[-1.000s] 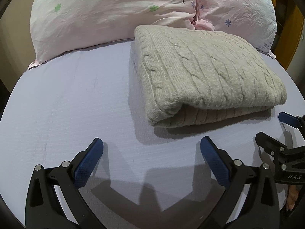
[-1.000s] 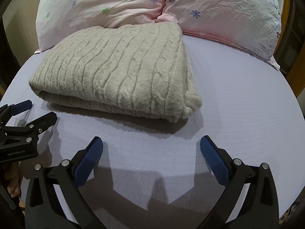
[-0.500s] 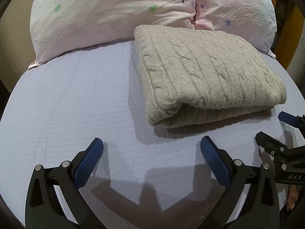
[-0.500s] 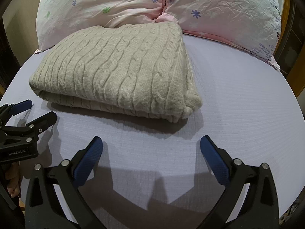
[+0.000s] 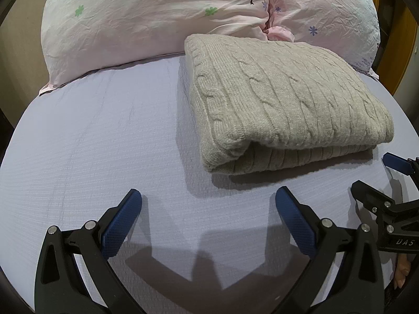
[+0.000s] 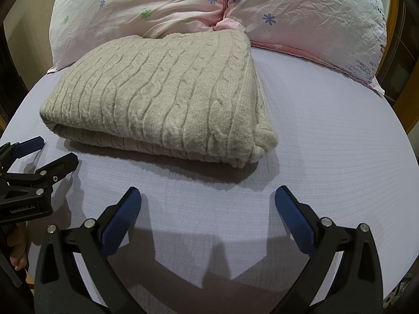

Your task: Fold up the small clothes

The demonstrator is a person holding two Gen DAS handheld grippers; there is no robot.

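Folded beige cable-knit sweater (image 5: 285,102) lies on the lavender bed sheet (image 5: 91,144), centre-right of my left view, long axis across frame; my left hand-held gripper (image 5: 208,204) and right hand-held gripper (image 6: 208,204) both gape wide, empty, about equally near.

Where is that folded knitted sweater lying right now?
The sweater lies folded on the lavender sheet, its far edge against the floral pillows, beyond both open hand-held grippers.

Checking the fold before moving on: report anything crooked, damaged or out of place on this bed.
Nothing stands out. The beige cable-knit sweater lies folded in a tidy rectangle on the lavender sheet, its far edge against the floral pillows. Both tongs, left and right, are open and hold nothing.
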